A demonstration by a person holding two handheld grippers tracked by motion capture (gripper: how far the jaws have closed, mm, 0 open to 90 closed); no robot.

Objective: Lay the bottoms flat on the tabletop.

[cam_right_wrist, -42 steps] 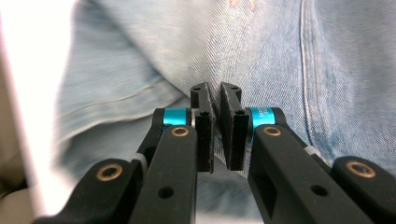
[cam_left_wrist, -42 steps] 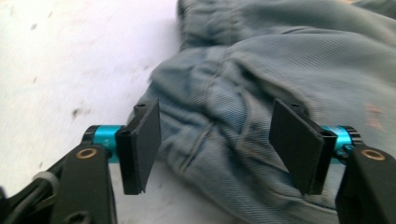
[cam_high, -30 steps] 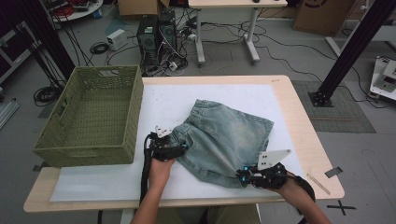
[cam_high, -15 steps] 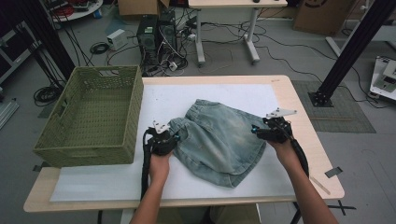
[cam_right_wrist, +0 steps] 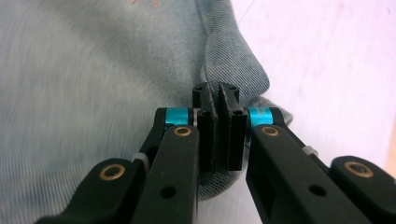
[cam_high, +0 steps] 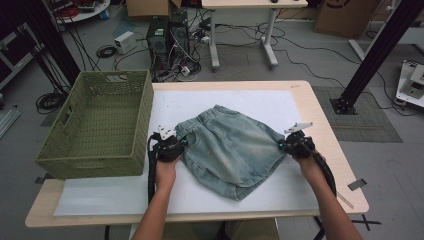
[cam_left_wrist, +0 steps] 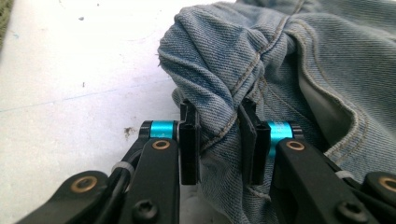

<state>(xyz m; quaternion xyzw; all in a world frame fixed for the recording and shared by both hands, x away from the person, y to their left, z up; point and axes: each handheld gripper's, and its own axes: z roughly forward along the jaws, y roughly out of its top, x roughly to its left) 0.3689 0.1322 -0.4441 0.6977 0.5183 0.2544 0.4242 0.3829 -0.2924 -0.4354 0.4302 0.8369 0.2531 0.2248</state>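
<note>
A pair of pale blue denim shorts (cam_high: pixel 230 145) lies crumpled on the white sheet (cam_high: pixel 240 102) in the middle of the table. My left gripper (cam_high: pixel 181 142) is at the shorts' left edge, its jaws shut on a thick bunched fold of seamed denim (cam_left_wrist: pixel 219 79), which fills the gap at the left gripper (cam_left_wrist: pixel 218 112). My right gripper (cam_high: pixel 281 146) is at the shorts' right edge. Its jaws have just been closing, and the right gripper (cam_right_wrist: pixel 218 91) now pinches a thin fold of denim (cam_right_wrist: pixel 233 60) between nearly touching pads.
A green woven basket (cam_high: pixel 95 150) stands at the table's left, close to my left hand. The wooden table edge (cam_high: pixel 320 115) runs just beyond my right hand. Bare white sheet lies behind and in front of the shorts.
My right gripper left the shorts' near hem, moved away from the person to the right edge and shut on it. The left gripper closed on the left edge and stayed put.
</note>
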